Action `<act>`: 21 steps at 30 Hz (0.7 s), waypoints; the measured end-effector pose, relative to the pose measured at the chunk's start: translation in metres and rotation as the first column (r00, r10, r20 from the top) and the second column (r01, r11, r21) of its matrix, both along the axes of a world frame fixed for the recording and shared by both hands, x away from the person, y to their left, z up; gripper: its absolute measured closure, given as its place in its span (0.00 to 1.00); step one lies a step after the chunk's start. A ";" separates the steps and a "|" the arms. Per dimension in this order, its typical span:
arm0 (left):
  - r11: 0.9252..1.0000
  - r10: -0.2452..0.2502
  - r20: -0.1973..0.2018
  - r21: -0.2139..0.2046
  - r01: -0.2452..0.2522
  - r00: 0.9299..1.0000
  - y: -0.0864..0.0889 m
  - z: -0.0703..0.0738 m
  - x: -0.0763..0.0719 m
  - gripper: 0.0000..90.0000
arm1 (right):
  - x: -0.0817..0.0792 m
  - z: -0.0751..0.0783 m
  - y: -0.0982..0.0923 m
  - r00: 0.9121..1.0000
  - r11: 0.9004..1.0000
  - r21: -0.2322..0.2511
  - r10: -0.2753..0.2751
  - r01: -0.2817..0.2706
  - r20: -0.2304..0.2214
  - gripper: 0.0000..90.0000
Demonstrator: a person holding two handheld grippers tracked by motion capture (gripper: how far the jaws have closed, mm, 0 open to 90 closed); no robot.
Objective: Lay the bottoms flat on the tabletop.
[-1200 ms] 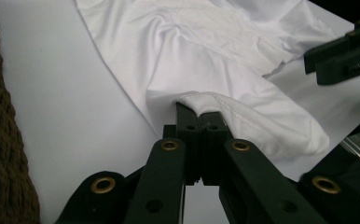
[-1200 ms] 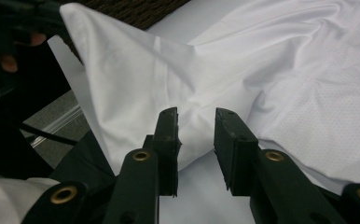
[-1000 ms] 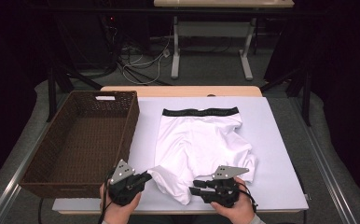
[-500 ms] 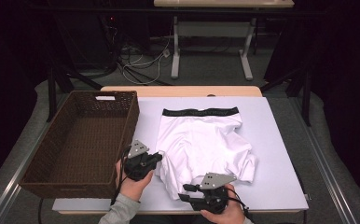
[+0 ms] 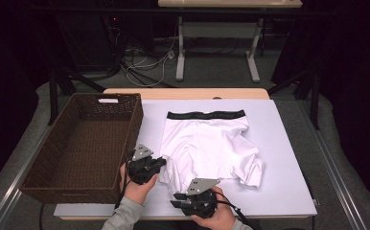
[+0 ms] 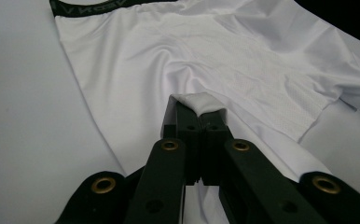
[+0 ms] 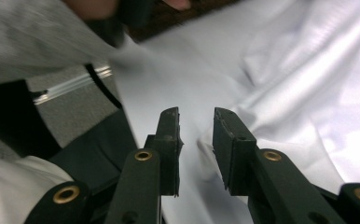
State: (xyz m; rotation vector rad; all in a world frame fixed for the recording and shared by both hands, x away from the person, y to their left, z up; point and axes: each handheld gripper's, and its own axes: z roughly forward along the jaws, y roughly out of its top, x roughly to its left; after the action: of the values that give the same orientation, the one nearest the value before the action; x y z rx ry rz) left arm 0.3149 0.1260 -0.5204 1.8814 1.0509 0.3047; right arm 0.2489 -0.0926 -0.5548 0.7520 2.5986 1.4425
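At the near edge of the table (image 5: 288,201), the right gripper (image 5: 189,203) lay low over the white mat, its jaws pointing left. They stood a little apart and had just been closing, with nothing pressed between them; in the right gripper view the bare mat and a rumpled fold of fabric showed beyond the tips. Just beyond and to the left, the left gripper (image 5: 155,164) had its jaws fully closed on a pinch of the near-left leg hem of the white boxer briefs (image 5: 207,148), the cloth folded over the jaw tips in the left gripper view (image 6: 199,105). The briefs lay spread on the middle of the mat, legs toward the near side, the near-right leg creased and bunched. Their black waistband (image 5: 206,115) lay straight along the far side. To the left of the mat stood the brown wicker basket (image 5: 53,158), its right wall close beside the left gripper.
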 end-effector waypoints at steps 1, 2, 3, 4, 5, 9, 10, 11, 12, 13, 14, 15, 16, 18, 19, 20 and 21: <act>1.000 0.001 0.002 0.006 -0.001 1.000 0.002 0.000 0.000 1.00 | 0.002 -0.002 -0.001 1.000 1.000 -0.017 -0.013 0.013 0.004 0.80; 1.000 0.000 0.000 0.004 0.000 1.000 0.003 0.000 -0.001 1.00 | 0.004 -0.003 -0.003 1.000 0.999 -0.041 -0.026 0.026 0.003 0.80; 1.000 -0.004 -0.005 0.014 0.004 1.000 0.004 0.000 -0.001 1.00 | 0.006 -0.006 -0.004 0.999 0.998 -0.054 -0.035 0.035 -0.002 0.81; 1.000 0.005 0.000 0.010 -0.005 1.000 0.004 0.000 -0.002 1.00 | 0.008 -0.008 -0.006 0.999 0.997 -0.060 -0.042 0.041 -0.011 0.81; 1.000 -0.001 0.001 0.015 0.001 1.000 0.005 0.000 -0.003 1.00 | 0.009 -0.010 -0.007 0.998 0.996 -0.071 -0.053 0.051 -0.017 0.81; 1.000 0.001 0.012 0.028 -0.002 1.000 0.006 0.000 -0.009 1.00 | 0.012 -0.014 -0.011 0.997 0.998 -0.044 -0.054 0.051 -0.061 0.78; 1.000 0.000 0.009 0.028 0.000 1.000 0.006 0.000 -0.011 1.00 | 0.013 -0.014 -0.012 0.995 0.998 -0.035 -0.051 0.049 -0.080 0.75; 1.000 -0.005 0.006 0.030 0.004 1.000 0.006 0.000 -0.012 1.00 | 0.014 -0.015 -0.012 0.994 0.999 -0.025 -0.050 0.048 -0.096 0.73; 0.999 -0.006 0.007 0.032 0.005 1.000 0.005 -0.001 -0.014 1.00 | 0.013 -0.015 -0.012 0.993 0.999 -0.018 -0.048 0.046 -0.109 0.70; 0.999 -0.013 0.001 0.037 0.013 1.000 0.005 -0.001 -0.015 1.00 | 0.013 -0.015 -0.011 0.993 0.999 -0.016 -0.044 0.043 -0.109 0.68; 0.999 -0.011 0.007 0.037 0.011 1.000 0.004 -0.002 -0.017 1.00 | 0.011 -0.015 -0.010 0.994 0.999 -0.019 -0.046 0.045 -0.096 0.68; 0.999 -0.013 0.008 0.042 0.013 1.000 0.004 -0.002 -0.019 1.00 | 0.009 -0.015 -0.008 0.996 0.998 -0.030 -0.051 0.049 -0.072 0.68; 0.998 -0.024 0.011 0.058 0.024 1.000 0.004 -0.001 -0.020 1.00 | 0.006 -0.015 -0.006 0.998 0.998 -0.049 -0.051 0.049 -0.041 0.69; 0.999 -0.019 0.018 0.048 0.018 1.000 0.003 0.000 -0.023 1.00 | 0.001 -0.014 -0.003 0.998 0.993 -0.097 -0.063 0.066 0.028 0.78; 0.999 -0.021 0.020 0.046 0.020 1.000 0.003 0.000 -0.025 1.00 | -0.001 -0.013 -0.002 0.997 0.991 -0.114 -0.067 0.072 0.047 0.83; 0.999 -0.021 0.023 0.048 0.020 1.000 0.003 0.001 -0.026 1.00 | -0.001 -0.013 -0.002 0.996 0.990 -0.119 -0.069 0.075 0.052 0.90; 0.998 -0.025 0.020 0.051 0.024 0.999 0.004 0.003 -0.028 1.00 | -0.001 -0.012 -0.004 0.997 0.990 -0.122 -0.071 0.075 0.037 0.96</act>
State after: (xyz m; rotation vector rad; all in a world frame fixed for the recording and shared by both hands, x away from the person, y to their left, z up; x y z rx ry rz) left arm 0.2871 0.1295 -0.5179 1.9310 1.0145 0.3388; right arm 0.2480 -0.0964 -0.5664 0.7920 2.5792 1.2508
